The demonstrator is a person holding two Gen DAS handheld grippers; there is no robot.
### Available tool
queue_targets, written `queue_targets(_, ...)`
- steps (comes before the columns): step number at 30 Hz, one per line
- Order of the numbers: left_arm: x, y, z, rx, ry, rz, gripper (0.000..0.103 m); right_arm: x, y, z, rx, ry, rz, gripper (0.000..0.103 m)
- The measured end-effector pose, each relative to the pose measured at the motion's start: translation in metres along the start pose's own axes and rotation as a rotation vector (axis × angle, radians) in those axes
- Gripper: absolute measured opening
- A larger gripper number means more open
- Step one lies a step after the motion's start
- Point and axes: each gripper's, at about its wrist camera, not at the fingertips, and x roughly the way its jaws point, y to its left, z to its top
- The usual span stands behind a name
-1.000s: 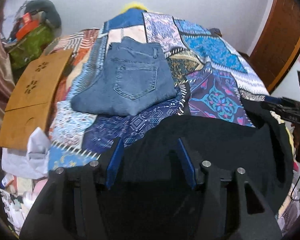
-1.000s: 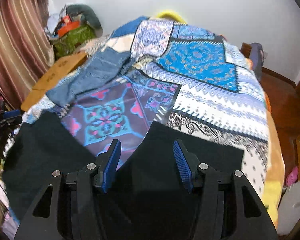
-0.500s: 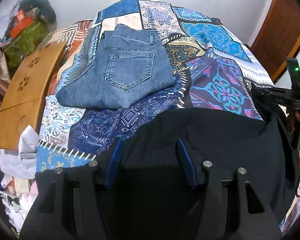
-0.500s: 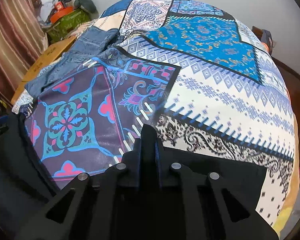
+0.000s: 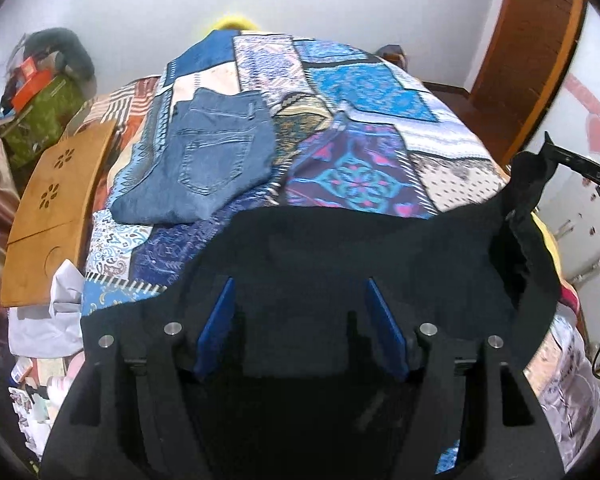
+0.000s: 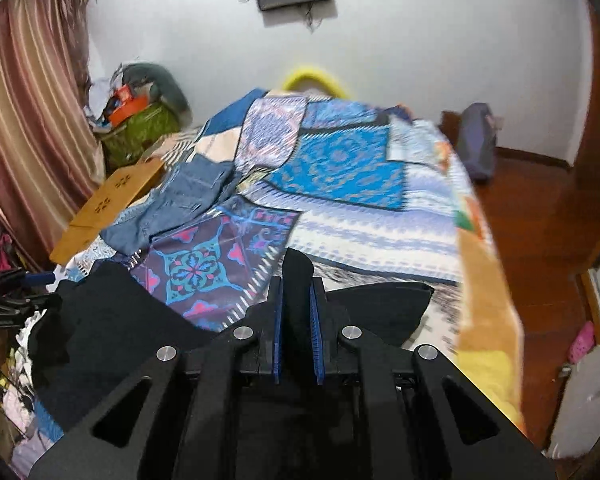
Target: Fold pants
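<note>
Black pants (image 5: pixel 340 248) lie across the near end of the bed, partly hanging over its edge. My left gripper (image 5: pixel 300 292) hovers over them. Its jaws are opening, with the blue pads (image 5: pixel 216 328) set apart and dark cloth lying under and between them, unpressed. My right gripper (image 6: pixel 296 288) is shut on a raised fold of the black pants (image 6: pixel 112 312), which sticks up between its pads. In the left wrist view the right gripper (image 5: pixel 560 160) shows at the right edge, holding up a corner of the cloth.
Folded blue jeans (image 5: pixel 204 164) rest on the patchwork bedcover (image 5: pixel 356 176) at mid-left. A wooden lap tray (image 5: pixel 48 208) lies beside the bed on the left, with a white cloth (image 5: pixel 48 320) below it. A green bag (image 6: pixel 140 132) stands in the far corner, and a wooden door (image 5: pixel 540 40) is on the right.
The right gripper has shut on a fold of the black pants and lifted it up and back. The left gripper's jaws have widened as it drew back from the bed.
</note>
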Motion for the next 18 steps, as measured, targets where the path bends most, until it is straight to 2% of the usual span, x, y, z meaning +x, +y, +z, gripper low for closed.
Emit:
queue_targets(6, -0.013, -0.030, -0.016, 0.040, 0.005, -0.025, 0.068, -0.035, -0.023, -0.039, 0.057, 0.012, -0.037, 0.011)
queue_targets(12, -0.012, -0.049, -0.036, 0.051, 0.035, -0.031, 0.068, -0.038, -0.039, -0.101, 0.085, 0.104, -0.093, 0.011)
queue_targets(17, -0.011, -0.049, -0.053, 0.050, 0.063, -0.013, 0.068, -0.024, -0.050, -0.132, 0.136, 0.188, -0.127, 0.018)
queue_targets(18, -0.011, -0.048, -0.056, 0.050, 0.068, -0.011, 0.068, -0.022, -0.049, -0.134, 0.136, 0.196, -0.136, 0.024)
